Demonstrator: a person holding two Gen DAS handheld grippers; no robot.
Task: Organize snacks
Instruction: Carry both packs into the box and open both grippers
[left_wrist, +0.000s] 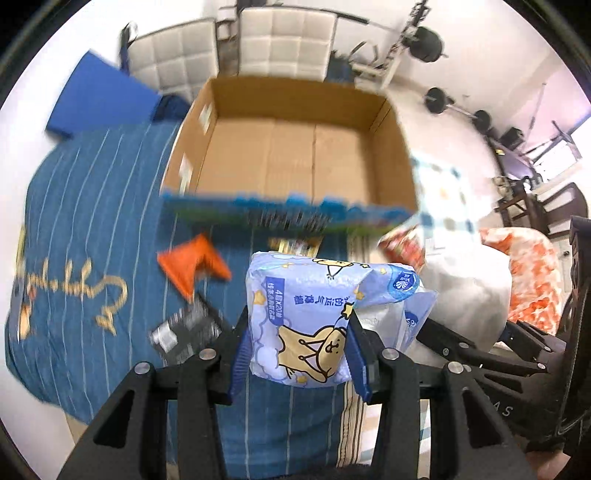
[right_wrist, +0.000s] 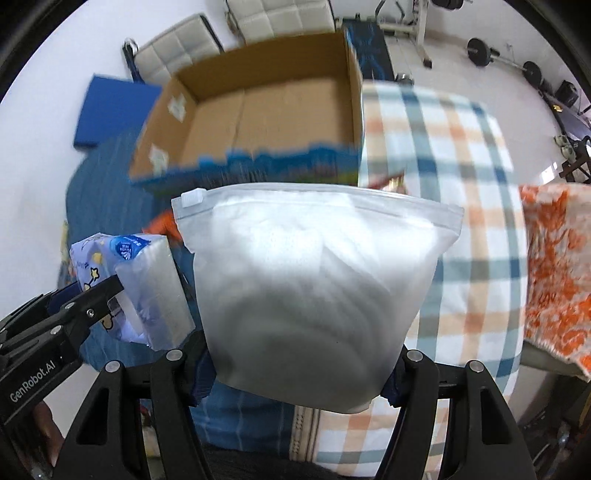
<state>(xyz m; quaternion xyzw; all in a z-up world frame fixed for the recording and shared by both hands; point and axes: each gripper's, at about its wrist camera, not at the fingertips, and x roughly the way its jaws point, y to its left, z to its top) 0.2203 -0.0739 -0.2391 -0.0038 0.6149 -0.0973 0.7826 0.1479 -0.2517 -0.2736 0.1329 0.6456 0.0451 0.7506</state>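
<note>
My left gripper is shut on a light-blue cartoon-printed pack, held above the blue striped bedding. The same pack shows at the left of the right wrist view, with the left gripper's fingers on it. My right gripper is shut on a frosted white zip bag that fills the middle of that view. An open cardboard box, empty inside, stands just ahead of both grippers; the box has a blue printed front edge.
An orange packet and a dark packet lie on the blue striped bedding. A red packet lies right of the box. Checked blanket and orange-patterned cloth lie right. White chairs and weights stand behind.
</note>
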